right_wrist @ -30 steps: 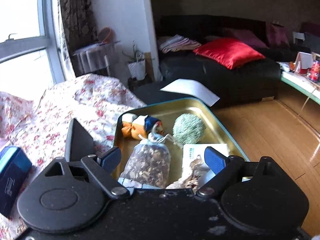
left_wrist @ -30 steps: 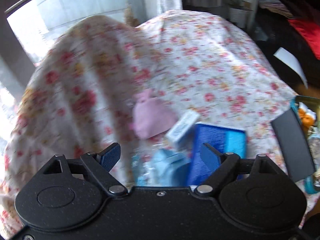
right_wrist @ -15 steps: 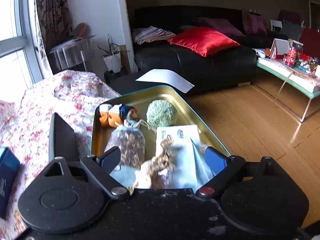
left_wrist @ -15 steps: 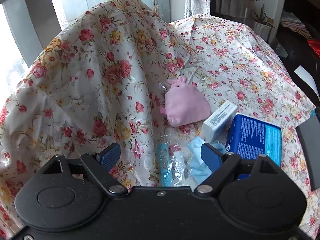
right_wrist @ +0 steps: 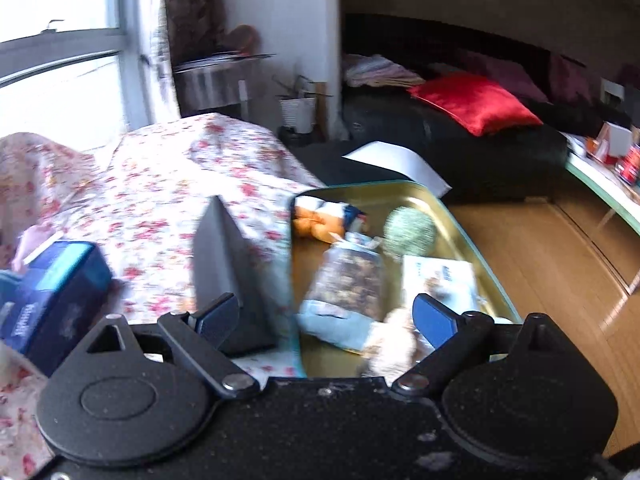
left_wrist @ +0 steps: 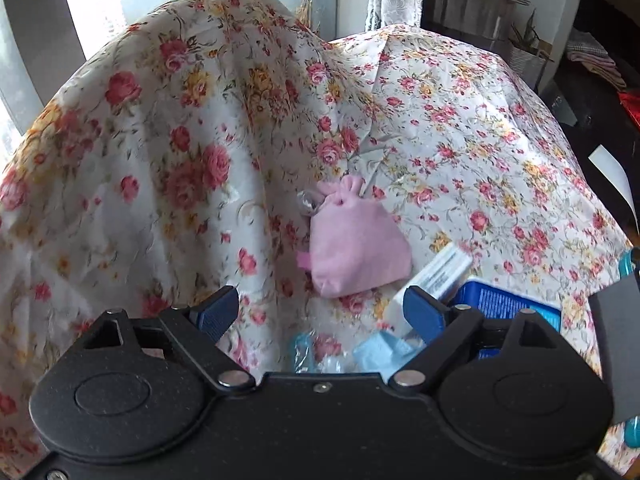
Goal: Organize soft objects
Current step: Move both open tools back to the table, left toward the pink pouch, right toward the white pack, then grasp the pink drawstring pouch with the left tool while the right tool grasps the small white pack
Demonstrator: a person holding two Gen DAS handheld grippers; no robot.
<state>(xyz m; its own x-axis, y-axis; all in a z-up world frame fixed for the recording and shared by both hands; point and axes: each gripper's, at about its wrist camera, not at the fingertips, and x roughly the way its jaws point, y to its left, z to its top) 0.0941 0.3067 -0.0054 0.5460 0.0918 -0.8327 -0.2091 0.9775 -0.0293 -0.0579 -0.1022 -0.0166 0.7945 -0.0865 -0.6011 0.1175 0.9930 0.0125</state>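
A pink drawstring pouch (left_wrist: 356, 246) lies on the floral cloth (left_wrist: 180, 152), just ahead of my open, empty left gripper (left_wrist: 326, 312). A pale blue soft item in clear wrap (left_wrist: 380, 354) lies under the left gripper. My right gripper (right_wrist: 326, 320) is open and empty over the near edge of a gold tin tray (right_wrist: 460, 220). The tray holds an orange and blue plush toy (right_wrist: 320, 220), a green fuzzy ball (right_wrist: 410, 230), a clear pouch of dried bits (right_wrist: 348, 284), a white packet (right_wrist: 440, 276) and a beige fluffy item (right_wrist: 390, 346).
A blue box (left_wrist: 504, 306) and a white box (left_wrist: 436, 274) lie right of the pouch; the blue box also shows in the right wrist view (right_wrist: 56, 292). A dark grey upright panel (right_wrist: 228, 264) stands left of the tray. A black sofa with a red cushion (right_wrist: 476, 102) is behind.
The left gripper has swung left and steadied closer to the pink pouch. The right gripper has shifted left, so the tray now sits to its right; the view is blurred.
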